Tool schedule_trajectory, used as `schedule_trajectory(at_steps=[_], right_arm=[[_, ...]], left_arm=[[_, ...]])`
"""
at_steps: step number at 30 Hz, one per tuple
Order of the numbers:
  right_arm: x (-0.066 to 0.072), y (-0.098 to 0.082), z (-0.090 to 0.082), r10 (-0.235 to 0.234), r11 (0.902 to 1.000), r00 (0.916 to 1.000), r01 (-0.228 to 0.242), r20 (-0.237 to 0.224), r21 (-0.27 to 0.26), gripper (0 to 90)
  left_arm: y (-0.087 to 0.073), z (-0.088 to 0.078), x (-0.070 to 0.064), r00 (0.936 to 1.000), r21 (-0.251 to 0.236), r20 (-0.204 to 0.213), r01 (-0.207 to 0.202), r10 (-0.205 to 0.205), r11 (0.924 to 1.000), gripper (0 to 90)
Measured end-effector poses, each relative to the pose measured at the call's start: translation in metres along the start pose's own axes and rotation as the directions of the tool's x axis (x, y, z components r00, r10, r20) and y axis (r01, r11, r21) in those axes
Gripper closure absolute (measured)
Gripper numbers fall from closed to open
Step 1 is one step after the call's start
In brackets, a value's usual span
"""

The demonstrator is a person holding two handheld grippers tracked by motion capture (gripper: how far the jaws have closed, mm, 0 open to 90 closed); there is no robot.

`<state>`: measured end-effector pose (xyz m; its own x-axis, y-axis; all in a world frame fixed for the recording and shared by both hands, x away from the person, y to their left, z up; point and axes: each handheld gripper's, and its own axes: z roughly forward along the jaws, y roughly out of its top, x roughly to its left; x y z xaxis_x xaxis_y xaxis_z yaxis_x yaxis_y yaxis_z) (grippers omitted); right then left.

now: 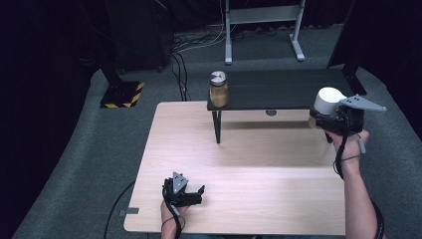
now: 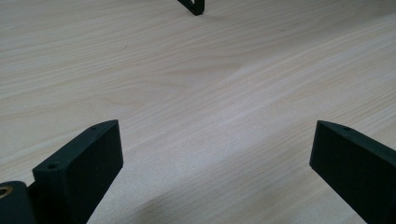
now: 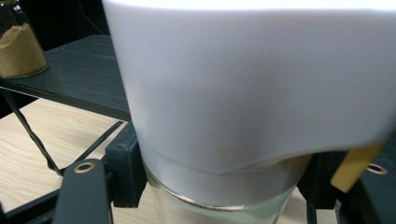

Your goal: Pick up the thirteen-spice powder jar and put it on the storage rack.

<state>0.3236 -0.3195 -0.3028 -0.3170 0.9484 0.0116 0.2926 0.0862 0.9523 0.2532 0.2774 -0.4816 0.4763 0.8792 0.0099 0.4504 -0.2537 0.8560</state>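
Gripping white-lidded jar (image 3: 243,107), right tool (image 1: 332,119) (clenched); left tool (image 2: 215,163) released, over bare table (image 2: 196,84).

Lab: black curtains (image 1: 45,59), floor cables (image 1: 181,69), hazard-striped stand base (image 1: 122,94)

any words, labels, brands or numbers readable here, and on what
None can be read.
White-capped jar held in the right gripper: plain cap, no print visible.
Jar of brown powder on the black shelf: no label visible.
Floor base: yellow and black hazard stripes only, no words.
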Motion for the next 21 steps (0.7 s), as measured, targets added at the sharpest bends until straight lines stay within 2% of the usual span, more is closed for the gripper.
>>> schedule_trajectory(at_steps=[12,21], right_arm=[[-0.005,0.009,0.005,0.018,0.9998,0.9998,-0.018,-0.006,0.000,30.5],[-0.007,0.018,0.009,0.014,0.9998,0.9999,-0.014,-0.005,0.011,30.5]], left_arm=[[0.000,0.000,0.000,1.0000,-0.001,0.001,0.000,0.000,1.0000,2.7],[-0.001,0.000,0.000,1.0000,-0.004,0.002,-0.002,0.002,1.0000,2.7]])
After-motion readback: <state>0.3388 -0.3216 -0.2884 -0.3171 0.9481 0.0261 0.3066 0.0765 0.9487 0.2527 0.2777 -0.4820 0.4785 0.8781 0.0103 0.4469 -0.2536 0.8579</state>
